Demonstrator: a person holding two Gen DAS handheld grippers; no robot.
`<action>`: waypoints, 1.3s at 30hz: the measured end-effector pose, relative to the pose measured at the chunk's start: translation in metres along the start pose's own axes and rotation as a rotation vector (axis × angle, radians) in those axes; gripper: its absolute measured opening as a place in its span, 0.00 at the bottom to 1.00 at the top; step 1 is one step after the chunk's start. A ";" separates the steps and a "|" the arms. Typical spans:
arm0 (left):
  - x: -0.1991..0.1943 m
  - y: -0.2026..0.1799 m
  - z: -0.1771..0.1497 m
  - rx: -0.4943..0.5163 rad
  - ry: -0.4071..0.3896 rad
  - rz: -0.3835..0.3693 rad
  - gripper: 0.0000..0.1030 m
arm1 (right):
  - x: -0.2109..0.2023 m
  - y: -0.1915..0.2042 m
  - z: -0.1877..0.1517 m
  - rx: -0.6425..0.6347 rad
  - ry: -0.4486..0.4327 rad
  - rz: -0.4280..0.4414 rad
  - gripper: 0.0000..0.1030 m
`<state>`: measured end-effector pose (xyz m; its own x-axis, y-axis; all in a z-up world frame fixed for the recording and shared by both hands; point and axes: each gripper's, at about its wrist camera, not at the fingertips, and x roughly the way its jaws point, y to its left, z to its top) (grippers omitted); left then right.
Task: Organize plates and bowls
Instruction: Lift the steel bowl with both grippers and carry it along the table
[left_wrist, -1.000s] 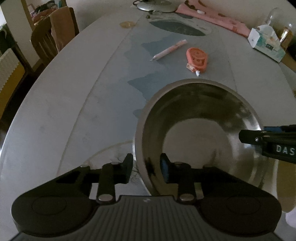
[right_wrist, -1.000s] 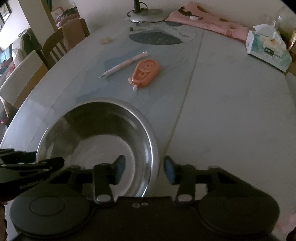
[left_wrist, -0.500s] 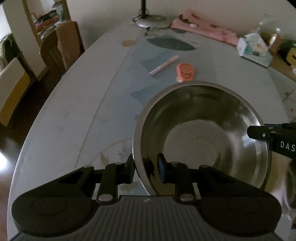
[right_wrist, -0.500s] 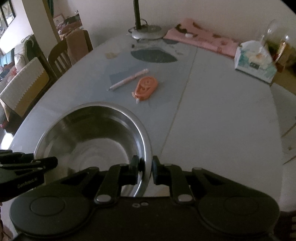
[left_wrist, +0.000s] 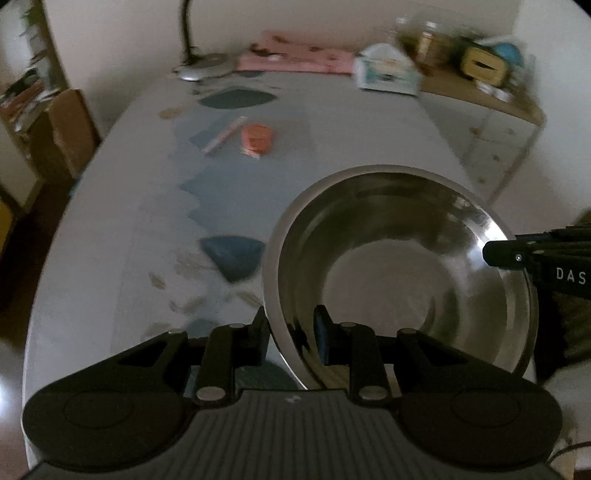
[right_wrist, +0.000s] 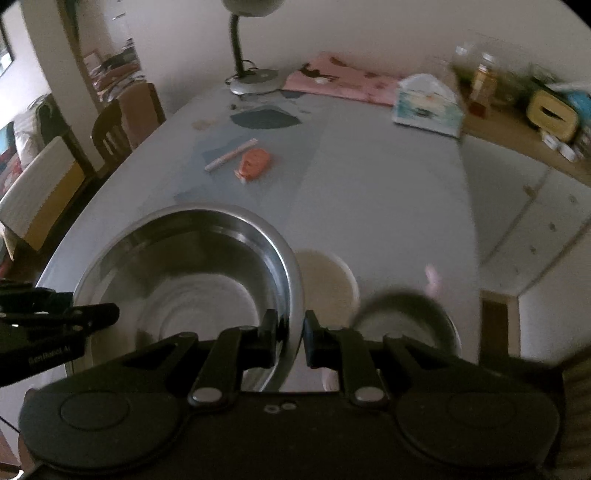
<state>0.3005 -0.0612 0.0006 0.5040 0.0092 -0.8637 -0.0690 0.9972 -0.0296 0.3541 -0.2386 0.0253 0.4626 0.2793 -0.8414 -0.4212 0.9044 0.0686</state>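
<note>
Two hand-held grippers share one load above a long pale desk (right_wrist: 369, 192). The desk runs away from both cameras to a far edge against the wall, where a lamp base (right_wrist: 255, 83), a pink cloth (right_wrist: 343, 85) and a tissue box (right_wrist: 426, 105) stand in a row from the far left corner rightward.

The steel bowl (left_wrist: 399, 266) is the largest thing near the cameras, over the near end of the desk and tilted, its hollow open to both views. The left hand-held gripper (left_wrist: 290, 338) is clamped on its left rim, one finger outside the wall and one inside. The right hand-held gripper (right_wrist: 290, 338) is clamped on the opposite rim in the same way.

In the right wrist view a pale round dish (right_wrist: 328, 280) shows just past the bowl's right rim, and a darker round dish (right_wrist: 402, 317) lies beside it, toward the near right corner; both are blurred.

Mid-desk, well beyond the bowl, lie an orange tape dispenser (right_wrist: 255, 162) and, just to its left, a slim pen (right_wrist: 231, 154).
</note>
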 end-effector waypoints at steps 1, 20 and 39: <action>-0.004 -0.007 -0.007 0.016 0.005 -0.020 0.23 | -0.007 -0.003 -0.009 0.013 0.002 -0.007 0.14; -0.029 -0.092 -0.137 0.286 0.072 -0.174 0.23 | -0.077 -0.033 -0.178 0.244 0.052 -0.156 0.14; 0.023 -0.113 -0.197 0.361 0.151 -0.176 0.23 | -0.048 -0.044 -0.259 0.293 0.133 -0.160 0.14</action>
<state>0.1506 -0.1880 -0.1149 0.3480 -0.1474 -0.9258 0.3256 0.9451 -0.0281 0.1490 -0.3755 -0.0761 0.3911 0.1002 -0.9149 -0.1015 0.9927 0.0653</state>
